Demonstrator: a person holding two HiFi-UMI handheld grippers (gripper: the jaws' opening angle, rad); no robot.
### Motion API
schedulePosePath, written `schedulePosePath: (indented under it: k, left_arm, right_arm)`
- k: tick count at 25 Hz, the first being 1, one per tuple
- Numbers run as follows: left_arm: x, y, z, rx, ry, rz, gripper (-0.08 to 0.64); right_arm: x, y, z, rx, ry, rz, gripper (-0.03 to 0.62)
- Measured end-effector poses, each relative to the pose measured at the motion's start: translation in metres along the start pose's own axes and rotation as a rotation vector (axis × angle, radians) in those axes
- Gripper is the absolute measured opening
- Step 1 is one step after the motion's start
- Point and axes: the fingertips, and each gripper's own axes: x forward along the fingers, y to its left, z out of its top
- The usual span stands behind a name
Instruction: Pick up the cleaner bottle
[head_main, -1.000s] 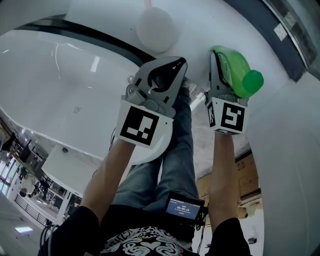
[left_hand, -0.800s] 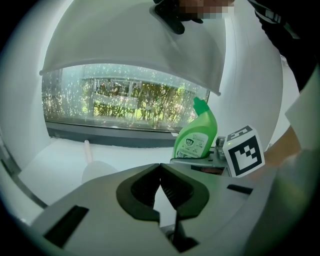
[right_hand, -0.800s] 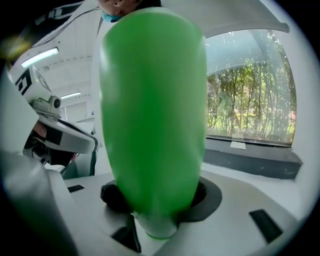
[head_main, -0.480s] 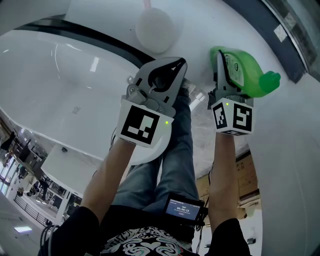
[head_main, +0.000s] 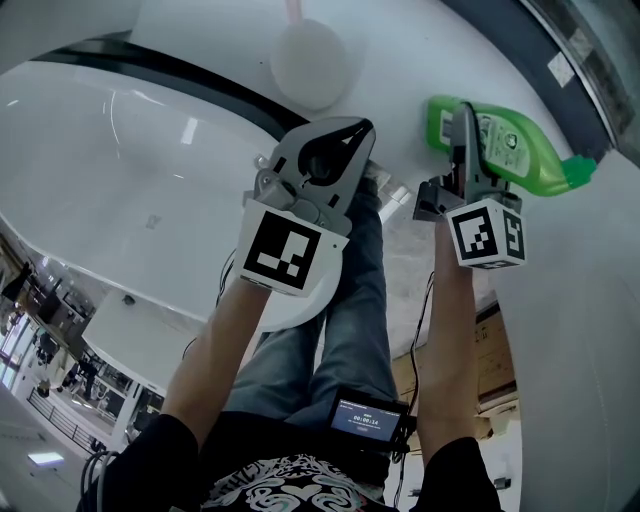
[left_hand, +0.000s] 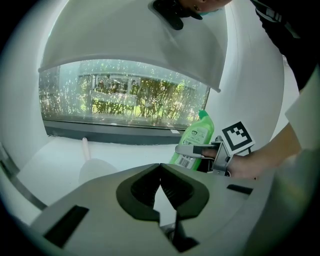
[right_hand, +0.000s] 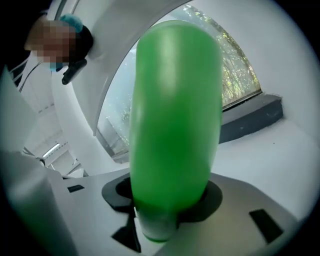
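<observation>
The left claw (left_hand: 160, 167) is closed on nothing, its jaws meeting at the tips. To its right, the right claw (right_hand: 172, 200) grips the green cleaner bottle (head_main: 505, 150) round its body, over by the white ledge (left_hand: 55, 160) below the far window (left_hand: 125, 100).

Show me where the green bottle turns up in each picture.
Head view: green bottle upper right, in the right gripper.
Left gripper view: right of centre, cap up.
Right gripper view: fills the middle, clamped between the jaws.
Shared landmark: the right gripper holding it.
</observation>
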Motion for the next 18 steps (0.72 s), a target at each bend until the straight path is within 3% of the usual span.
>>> schedulePosePath:
  k: [6,10,18]
  left_arm:
    - [0.004,0.0,0.007,-0.062,-0.027,-0.004,0.015]
    - [0.007,-0.002,0.006,0.021,0.008,-0.001,0.014]
    - [0.006,-0.003,-0.002,0.031,0.023,-0.002,0.015]
  right_arm:
    - [0.0,-0.009,0.002,0.09,-0.016,0.003,0.215]
    - [-0.003,-0.013,0.002,0.14,-0.017,0.008,0.213]
    - [-0.007,-0.018,0.004,0.189,-0.007,0.04,0.209]
